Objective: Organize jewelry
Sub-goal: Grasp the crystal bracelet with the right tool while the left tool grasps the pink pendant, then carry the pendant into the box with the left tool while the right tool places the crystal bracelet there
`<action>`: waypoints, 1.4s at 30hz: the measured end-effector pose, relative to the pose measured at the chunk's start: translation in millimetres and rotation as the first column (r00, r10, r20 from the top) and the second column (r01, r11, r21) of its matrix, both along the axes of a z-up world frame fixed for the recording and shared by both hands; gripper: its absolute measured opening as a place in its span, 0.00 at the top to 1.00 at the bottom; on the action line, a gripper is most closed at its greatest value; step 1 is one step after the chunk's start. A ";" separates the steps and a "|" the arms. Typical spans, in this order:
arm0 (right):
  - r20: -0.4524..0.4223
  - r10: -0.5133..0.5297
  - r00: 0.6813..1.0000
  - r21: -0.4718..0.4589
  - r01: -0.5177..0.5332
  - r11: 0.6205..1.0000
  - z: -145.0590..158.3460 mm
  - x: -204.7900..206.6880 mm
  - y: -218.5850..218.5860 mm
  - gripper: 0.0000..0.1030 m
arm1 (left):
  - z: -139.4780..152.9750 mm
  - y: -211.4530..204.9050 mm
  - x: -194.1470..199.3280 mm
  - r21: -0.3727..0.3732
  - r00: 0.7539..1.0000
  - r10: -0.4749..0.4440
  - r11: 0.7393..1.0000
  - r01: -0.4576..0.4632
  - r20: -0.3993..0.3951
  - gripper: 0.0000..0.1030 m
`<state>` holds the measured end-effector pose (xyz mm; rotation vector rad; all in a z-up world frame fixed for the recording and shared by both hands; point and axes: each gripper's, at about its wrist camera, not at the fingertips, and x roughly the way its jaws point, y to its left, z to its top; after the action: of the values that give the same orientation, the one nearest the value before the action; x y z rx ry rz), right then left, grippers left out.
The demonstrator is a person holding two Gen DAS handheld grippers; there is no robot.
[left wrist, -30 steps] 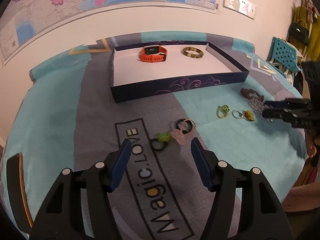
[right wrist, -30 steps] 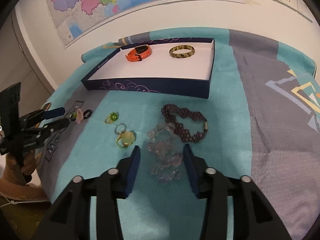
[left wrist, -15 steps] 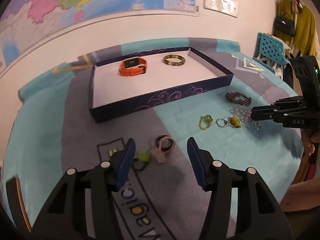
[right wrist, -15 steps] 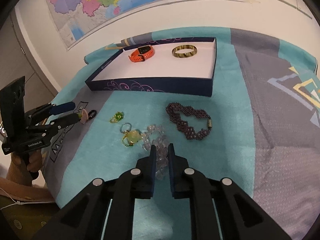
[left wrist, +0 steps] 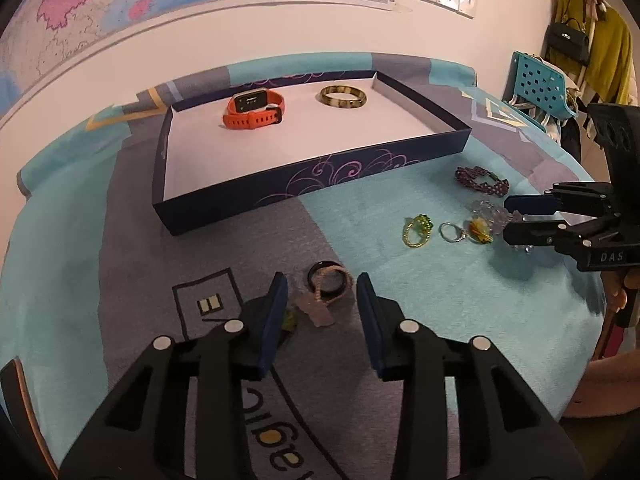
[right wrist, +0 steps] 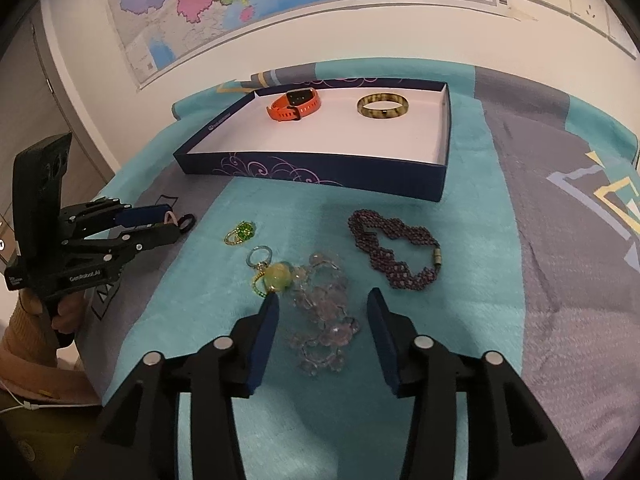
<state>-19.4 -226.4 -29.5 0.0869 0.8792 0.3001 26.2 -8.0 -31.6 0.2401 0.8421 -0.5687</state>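
The big blanket (right wrist: 500, 240) covers the whole top, and the dark box (right wrist: 320, 168) sits on it, far from both grippers. Inside the box lie the orange watch (right wrist: 295, 105) and the brown bangle (right wrist: 383, 105). All the other jewelry is on the blanket in front of the box.

The right gripper (right wrist: 323, 320) has its fingers spread wide, one on each side of the clear beads (right wrist: 324, 320). The purple bracelet (right wrist: 394, 254) lies near them, and the yellow charm (right wrist: 276, 276) touches the beads.

The left gripper (left wrist: 322, 308) is spread too, around the black ring (left wrist: 327, 283) and the pink tag (left wrist: 316, 312).

The beads are a loose pile. A grab could catch only some, so they slip out, or pull the charm along.

Half a second ago the right fingers were pressed close together. Now they are wide apart. The left gripper has come closer to the ring.
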 end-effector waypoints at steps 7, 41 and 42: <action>0.007 -0.010 1.000 -0.035 0.010 0.999 -0.4 1.4 -0.3 0.80 | -4.3 -2.2 -4.9 0.023 1.000 -0.019 1.000 0.019 -0.021 0.79; 0.171 0.022 0.985 0.119 -0.043 0.992 81.9 7.9 -7.3 0.93 | 52.5 3.9 11.3 -0.157 1.000 0.008 0.988 -0.005 0.019 0.86; 0.181 0.024 0.983 0.113 -0.045 0.993 86.9 11.9 -6.2 0.93 | 54.9 2.0 15.7 -0.155 1.000 0.012 0.988 -0.008 0.023 0.86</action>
<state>-7.5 -232.6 57.4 0.1511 0.6842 0.3863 42.0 -6.0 23.3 0.1010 0.7719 -0.6177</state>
